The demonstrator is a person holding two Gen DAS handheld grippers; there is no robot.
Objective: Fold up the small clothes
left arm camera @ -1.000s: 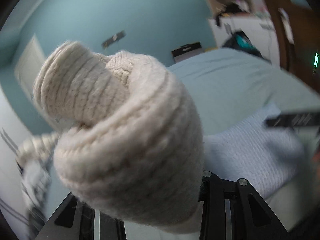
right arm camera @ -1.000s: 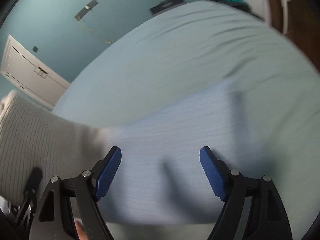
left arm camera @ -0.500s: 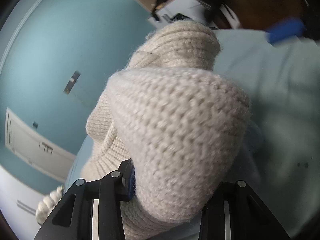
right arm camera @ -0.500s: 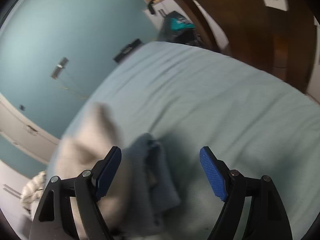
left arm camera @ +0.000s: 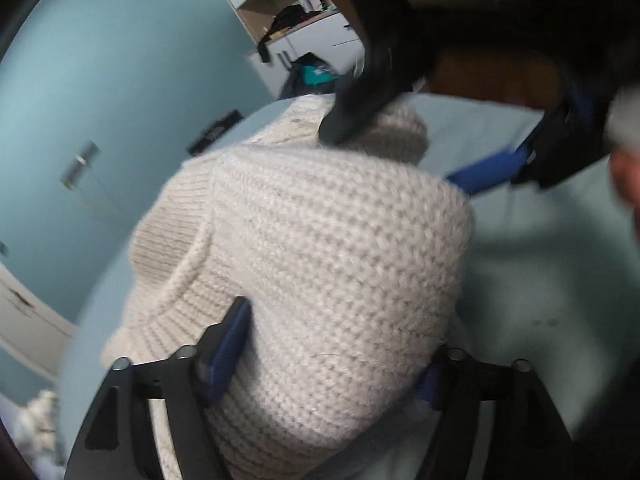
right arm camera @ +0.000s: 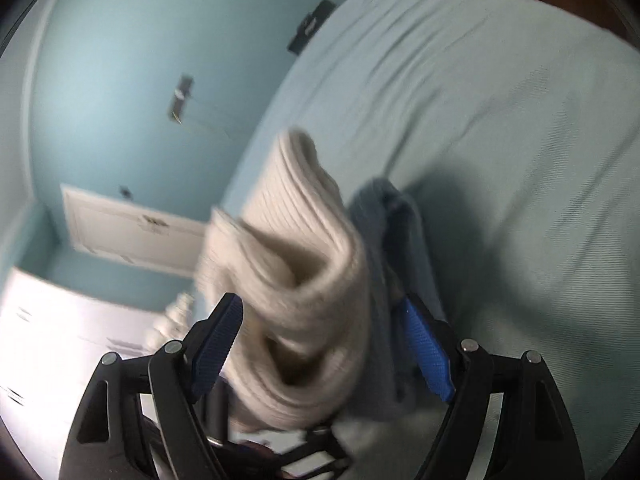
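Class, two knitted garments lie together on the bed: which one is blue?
The thinner blue-grey garment, lying against the bed sheet; the other is a chunky cream knit.

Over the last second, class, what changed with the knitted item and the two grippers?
The left gripper, jaws opening, lowered the bundled cream knit toward the bed, knit between its pads. The right gripper swung over the knit and blue garment. It stayed open.

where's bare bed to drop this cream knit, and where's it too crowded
The widest bare patch of the bed sheet runs right of and beyond the blue garment, up to the far edge. It is crowded by the cream knit, which bulges between the opening left gripper, with the right gripper reaching in.
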